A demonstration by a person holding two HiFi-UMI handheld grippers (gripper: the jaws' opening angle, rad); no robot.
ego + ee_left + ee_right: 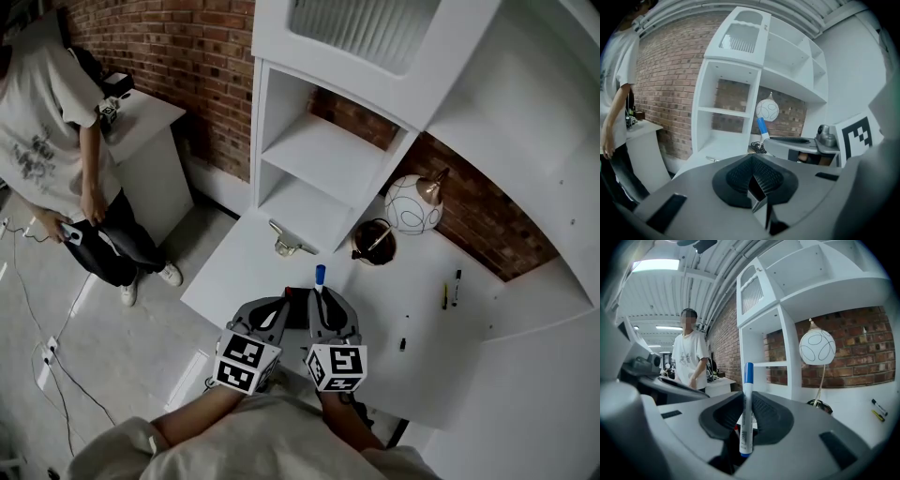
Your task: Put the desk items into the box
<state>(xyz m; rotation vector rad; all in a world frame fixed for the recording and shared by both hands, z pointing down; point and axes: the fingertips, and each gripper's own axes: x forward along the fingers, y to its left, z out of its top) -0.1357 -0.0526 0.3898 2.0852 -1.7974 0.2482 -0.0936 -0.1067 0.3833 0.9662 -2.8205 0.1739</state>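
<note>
My right gripper [322, 297] is shut on a white marker with a blue cap [746, 408], held upright between the jaws; the cap [320, 275] sticks out past the tips in the head view. My left gripper [268, 313] sits just left of it, jaws closed together with nothing between them [757, 185]. The marker's blue cap [761, 127] also shows in the left gripper view. Both grippers hover over the near edge of the white desk [431, 366]. Two pens [450, 289] lie on the desk to the right, one yellow, one black. No box is in view.
A white shelf unit [319, 150] stands at the desk's back. A round white lamp [413, 203] and a dark bowl [373, 242] sit by the brick wall. A brass object [286, 244] lies near the shelf. A small dark item [403, 344] lies on the desk. A person [56, 159] stands at far left.
</note>
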